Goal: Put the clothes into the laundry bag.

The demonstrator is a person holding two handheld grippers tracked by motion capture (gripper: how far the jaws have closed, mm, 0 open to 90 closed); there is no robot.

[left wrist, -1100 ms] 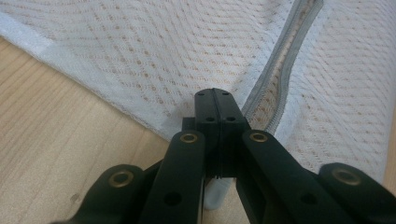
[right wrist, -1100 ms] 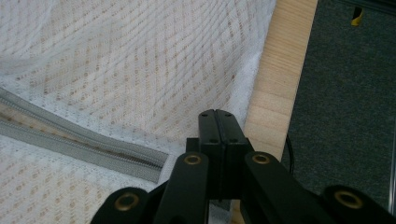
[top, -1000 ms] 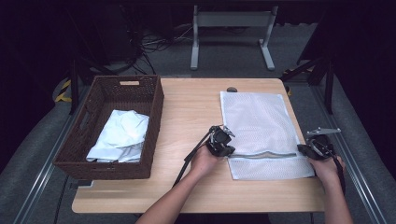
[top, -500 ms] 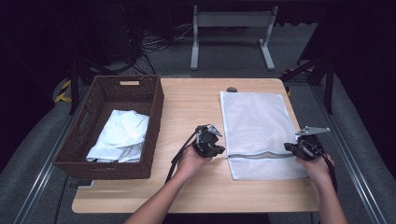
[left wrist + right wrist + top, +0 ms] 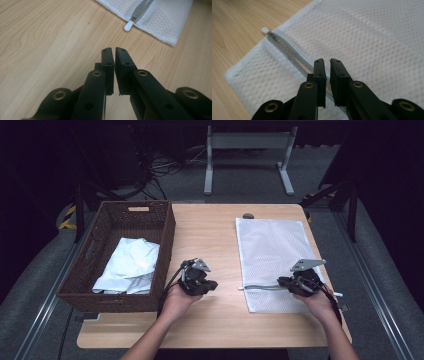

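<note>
One white mesh laundry bag (image 5: 272, 255) lies flat on the right half of the worktop (image 5: 212, 235), its zipper (image 5: 260, 287) running across the near end and the small white pull (image 5: 128, 25) poking out at the bag's left edge. It looks light, limp and thin, so it should fold or drag rather than lift as a sheet; the mesh would likely snag or bunch if pinched mid-panel. The firmer places to take hold seem to be the zipper tape, the pull tab, or the hemmed corner by it. The right tongs (image 5: 326, 61) hover over the zipper line with the jaws parted by a narrow slit, having just been opening, and nothing between them. The left tongs (image 5: 114, 50) sit over bare wood just left of the bag, the pull a little way ahead, jaws likewise cracked apart after just opening, and empty. Further left stands a dark wicker basket (image 5: 165, 227) with a crumpled white cloth (image 5: 130, 265) in it, well apart from the bag.
</note>
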